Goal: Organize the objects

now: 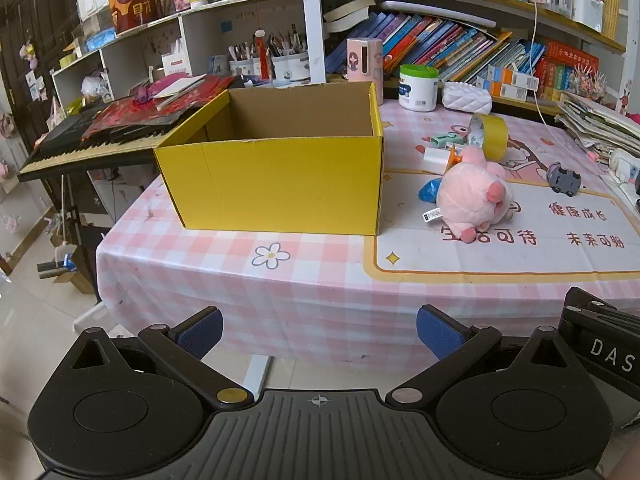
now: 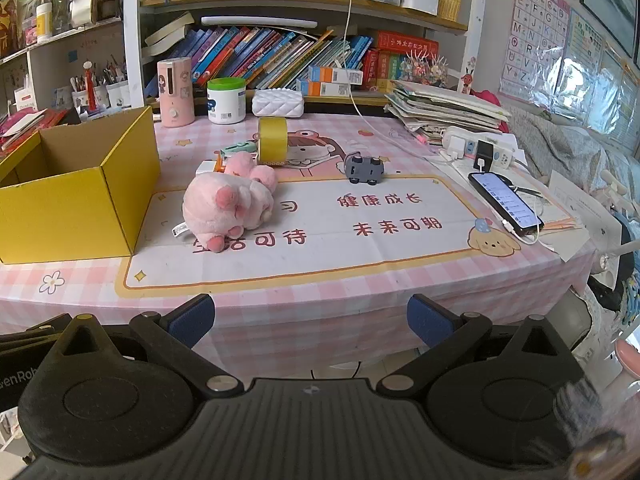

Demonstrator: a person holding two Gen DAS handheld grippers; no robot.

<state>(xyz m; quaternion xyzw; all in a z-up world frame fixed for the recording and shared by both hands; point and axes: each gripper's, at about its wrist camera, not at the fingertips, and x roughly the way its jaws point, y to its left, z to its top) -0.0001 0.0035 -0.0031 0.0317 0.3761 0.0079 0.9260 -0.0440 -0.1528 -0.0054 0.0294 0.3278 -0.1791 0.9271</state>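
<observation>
We see the box at the table's left, the plush pig just right of it, tape roll and toy car farther back.

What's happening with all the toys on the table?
Someone is about to tidy up. Both hand-held grippers, the left gripper and the right gripper, hang open at the table's near edge, holding nothing. The yellow box looks empty. The pink plush pig, the grey toy car and the yellow tape roll lie on the tablecloth.
</observation>
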